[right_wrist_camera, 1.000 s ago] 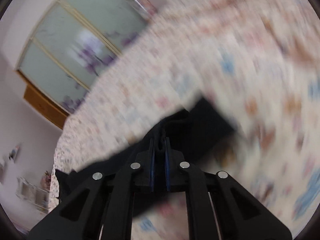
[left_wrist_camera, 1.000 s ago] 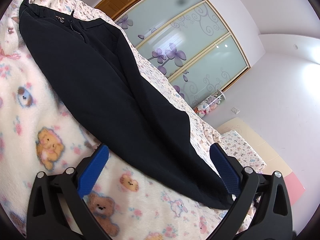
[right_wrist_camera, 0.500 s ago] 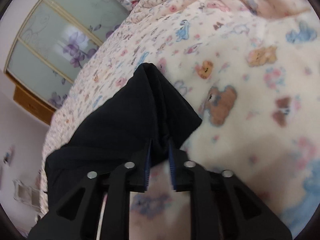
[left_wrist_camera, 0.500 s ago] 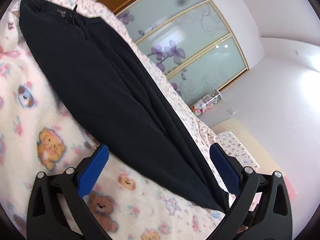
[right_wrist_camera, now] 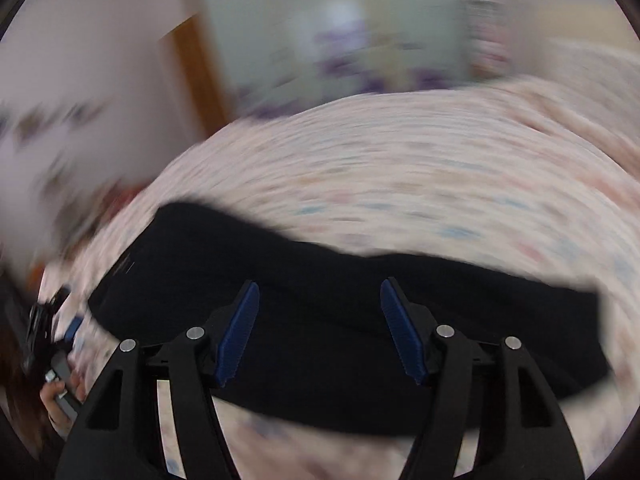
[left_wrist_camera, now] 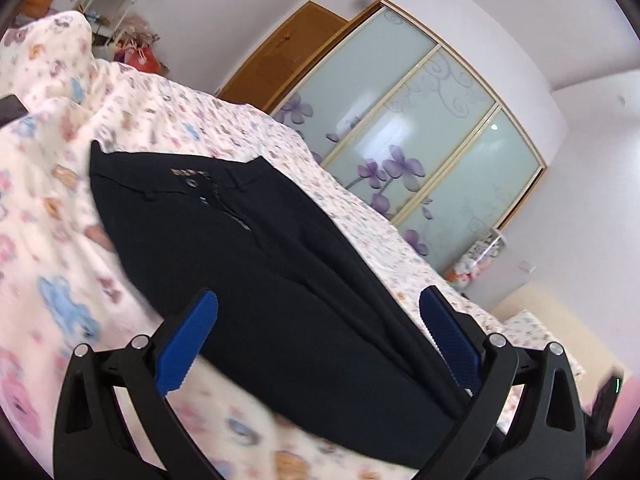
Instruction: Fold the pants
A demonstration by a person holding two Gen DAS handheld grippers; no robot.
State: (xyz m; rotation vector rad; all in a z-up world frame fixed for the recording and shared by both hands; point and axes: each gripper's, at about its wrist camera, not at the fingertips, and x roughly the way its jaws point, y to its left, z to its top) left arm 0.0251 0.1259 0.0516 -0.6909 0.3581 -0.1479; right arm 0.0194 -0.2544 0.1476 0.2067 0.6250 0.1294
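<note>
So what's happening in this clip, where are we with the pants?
A person with a hand-held gripper in each hand is folding black pants on a bed with a cartoon-print blanket. The pants lie lengthwise, legs stacked, waistband at the far end. The right hand-held gripper has just been opening and now stands open above the fabric, its pads off it. The left hand-held gripper is open too, holding nothing. The right view is badly blurred.

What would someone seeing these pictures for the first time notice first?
A pair of black pants lies stretched across a fluffy white blanket printed with cartoon bears, waistband and button at the far end. Behind the bed stands a wardrobe with frosted glass sliding doors painted with purple flowers. Each view is framed at the bottom by black jaws with blue pads, spread wide.
</note>
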